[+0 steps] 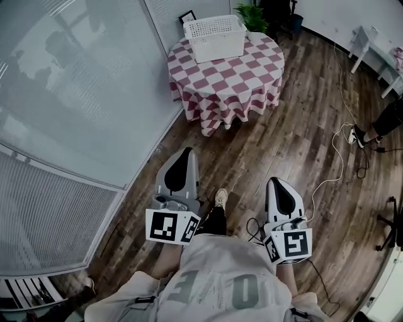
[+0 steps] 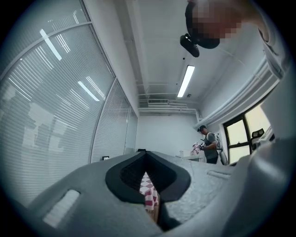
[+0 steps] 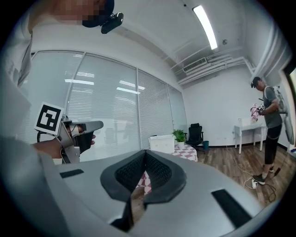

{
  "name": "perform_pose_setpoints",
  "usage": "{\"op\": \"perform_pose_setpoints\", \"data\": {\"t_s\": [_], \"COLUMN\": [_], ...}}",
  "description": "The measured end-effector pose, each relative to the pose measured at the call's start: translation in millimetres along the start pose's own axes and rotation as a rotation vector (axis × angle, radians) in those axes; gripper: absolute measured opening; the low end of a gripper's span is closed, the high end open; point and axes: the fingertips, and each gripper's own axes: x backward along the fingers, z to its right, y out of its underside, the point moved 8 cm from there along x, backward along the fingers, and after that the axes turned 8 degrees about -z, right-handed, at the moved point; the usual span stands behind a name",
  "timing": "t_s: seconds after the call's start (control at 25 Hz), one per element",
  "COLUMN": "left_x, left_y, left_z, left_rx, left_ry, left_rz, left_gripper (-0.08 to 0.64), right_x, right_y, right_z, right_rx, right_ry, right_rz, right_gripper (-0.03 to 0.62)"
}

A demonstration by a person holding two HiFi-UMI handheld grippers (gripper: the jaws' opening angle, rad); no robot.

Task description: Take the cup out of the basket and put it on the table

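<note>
A frosted glass wall point(image 1: 75, 82) is seen along the left of the head view. At about seven o'clock the left gripper point(image 1: 184, 154) is held low over the wooden floor point(image 1: 296, 144), its jaws pressed fully together with nothing between them. At twelve o'clock, well apart from both grippers, a round table point(image 1: 227, 85) draped in a red-and-white checked cloth is shown, with a white basket point(image 1: 216, 36) set on its far side and a potted plant point(image 1: 252, 17) just behind it. The cup cannot be made out in any view, as the inside of the basket is not shown. At about five o'clock the right gripper point(image 1: 278, 183) is held likewise, jaws closed and empty. At three o'clock a second person point(image 3: 268, 115) is pictured standing beside a white desk point(image 3: 247, 127), and a white cable point(image 1: 334, 170) is trailed across the floor.
</note>
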Motion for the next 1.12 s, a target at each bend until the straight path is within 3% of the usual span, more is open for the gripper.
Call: {"op": "perform_pose_setpoints", "data": {"t_s": [0.4, 0.72, 1.12], "left_x": [-92, -151, -201], "left_y": [-18, -26, -10], "left_z": [-100, -126, -157], "left_rx": [-0.018, -0.039, 0.002], "left_ry": [-0.057, -0.01, 0.013], "left_rz": [0.011, 0.016, -0.035], "left_gripper": [0.006, 0.006, 0.005], "right_x": [-131, -194, -239], "right_y": [-51, -70, -74], "right_z": [5, 16, 25], "right_rx": [0.032, 0.012, 0.012], "right_ry": [-0.006, 0.009, 0.039], "right_rz": [0.038, 0.063, 0.011], "right_gripper": [0.009, 0.009, 0.009]}}
